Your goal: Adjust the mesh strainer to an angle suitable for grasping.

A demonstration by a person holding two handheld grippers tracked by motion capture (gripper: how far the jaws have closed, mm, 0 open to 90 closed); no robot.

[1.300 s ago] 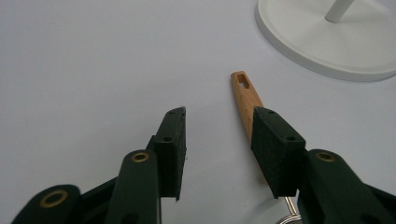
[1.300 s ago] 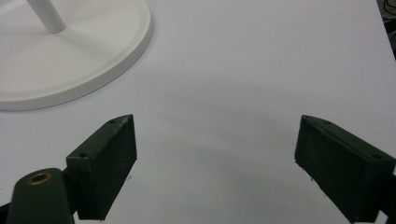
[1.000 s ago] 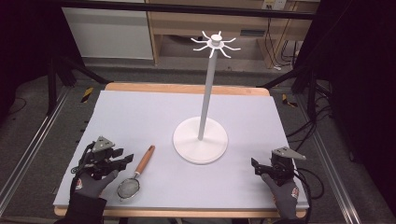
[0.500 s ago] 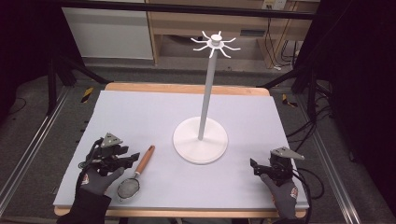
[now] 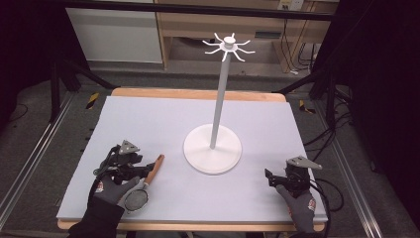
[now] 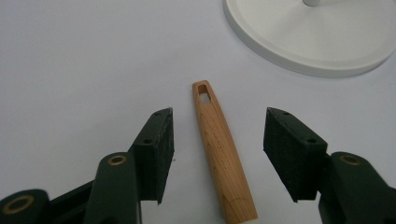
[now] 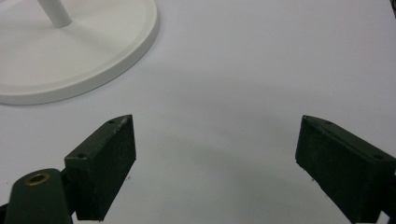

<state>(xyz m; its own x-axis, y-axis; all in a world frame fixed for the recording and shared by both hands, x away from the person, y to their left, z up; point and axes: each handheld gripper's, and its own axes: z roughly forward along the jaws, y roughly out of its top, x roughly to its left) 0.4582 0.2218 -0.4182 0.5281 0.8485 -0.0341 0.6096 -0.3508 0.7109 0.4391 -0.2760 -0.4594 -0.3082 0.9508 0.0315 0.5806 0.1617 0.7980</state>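
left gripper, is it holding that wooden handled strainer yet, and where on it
Nothing is held. The left gripper is open, its jaws either side of the strainer's wooden handle without touching it.

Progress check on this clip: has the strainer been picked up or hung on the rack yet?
Nothing is done: the strainer lies flat on the mat. In hand: the left gripper is open, jaws straddling its wooden handle without touching. Left: closing, lifting, probably hanging it on the hook stand. The right gripper is open over bare mat.

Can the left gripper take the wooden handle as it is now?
Probably yes: the left gripper is open, the wooden handle lies between its jaws, and nothing blocks it.
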